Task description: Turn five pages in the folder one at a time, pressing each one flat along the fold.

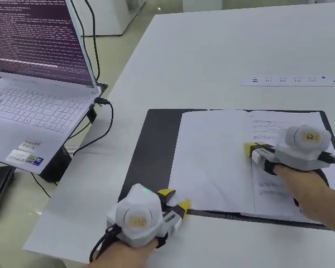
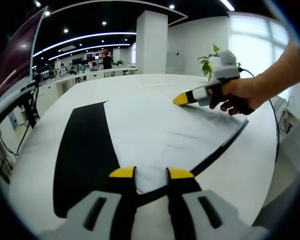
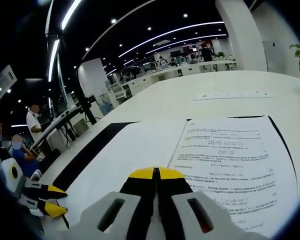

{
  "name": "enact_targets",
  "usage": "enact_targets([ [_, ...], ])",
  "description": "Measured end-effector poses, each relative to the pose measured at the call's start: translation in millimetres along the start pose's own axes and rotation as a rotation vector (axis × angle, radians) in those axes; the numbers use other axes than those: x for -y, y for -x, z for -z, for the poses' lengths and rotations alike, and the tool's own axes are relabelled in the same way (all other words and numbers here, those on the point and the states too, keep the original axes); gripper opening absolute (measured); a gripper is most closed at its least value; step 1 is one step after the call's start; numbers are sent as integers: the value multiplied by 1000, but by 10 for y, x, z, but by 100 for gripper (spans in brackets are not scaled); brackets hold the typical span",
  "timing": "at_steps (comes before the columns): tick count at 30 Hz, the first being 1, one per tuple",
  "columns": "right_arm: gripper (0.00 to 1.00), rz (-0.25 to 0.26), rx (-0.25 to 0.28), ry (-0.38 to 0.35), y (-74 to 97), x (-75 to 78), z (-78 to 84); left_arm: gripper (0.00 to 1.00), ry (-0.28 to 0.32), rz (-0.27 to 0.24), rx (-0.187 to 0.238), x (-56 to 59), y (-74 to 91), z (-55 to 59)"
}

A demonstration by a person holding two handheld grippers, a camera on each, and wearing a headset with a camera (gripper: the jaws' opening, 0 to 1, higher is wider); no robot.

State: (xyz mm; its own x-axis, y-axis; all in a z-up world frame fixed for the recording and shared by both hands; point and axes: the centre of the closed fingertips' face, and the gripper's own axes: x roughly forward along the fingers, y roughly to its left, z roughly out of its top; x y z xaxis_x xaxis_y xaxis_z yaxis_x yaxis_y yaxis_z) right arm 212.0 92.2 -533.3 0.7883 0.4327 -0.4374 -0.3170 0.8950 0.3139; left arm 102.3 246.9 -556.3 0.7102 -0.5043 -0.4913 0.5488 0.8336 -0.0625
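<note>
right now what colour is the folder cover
The folder cover is black, clearest in the head view.

Illumination is bright and even, supplied by ceiling light strips (image 3: 71, 14) and a window (image 2: 252, 45). Shadows are soft. Both gripper views bend straight lines near their edges.

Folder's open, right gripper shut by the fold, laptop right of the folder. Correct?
No: the laptop sits left of the folder, as the head view shows. The rest holds: folder open, right gripper shut by the fold.
</note>
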Motion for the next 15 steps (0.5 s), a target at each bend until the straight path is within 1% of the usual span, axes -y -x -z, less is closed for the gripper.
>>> enact_targets([
  [9,0,3,-7,3,167,-63,130,23,-2,3,-2,4,3,-3],
  [11,0,3,-6,-8,209,-83,161,23,-2,3,-4,5,3,-2],
  [13,0,1,-6,-5,234,-106,185,23,-4,2,-4,7,3,-2],
  [15,0,-2,-8,-3,227,-96,199,22,-1,2,-5,7,4,-3],
])
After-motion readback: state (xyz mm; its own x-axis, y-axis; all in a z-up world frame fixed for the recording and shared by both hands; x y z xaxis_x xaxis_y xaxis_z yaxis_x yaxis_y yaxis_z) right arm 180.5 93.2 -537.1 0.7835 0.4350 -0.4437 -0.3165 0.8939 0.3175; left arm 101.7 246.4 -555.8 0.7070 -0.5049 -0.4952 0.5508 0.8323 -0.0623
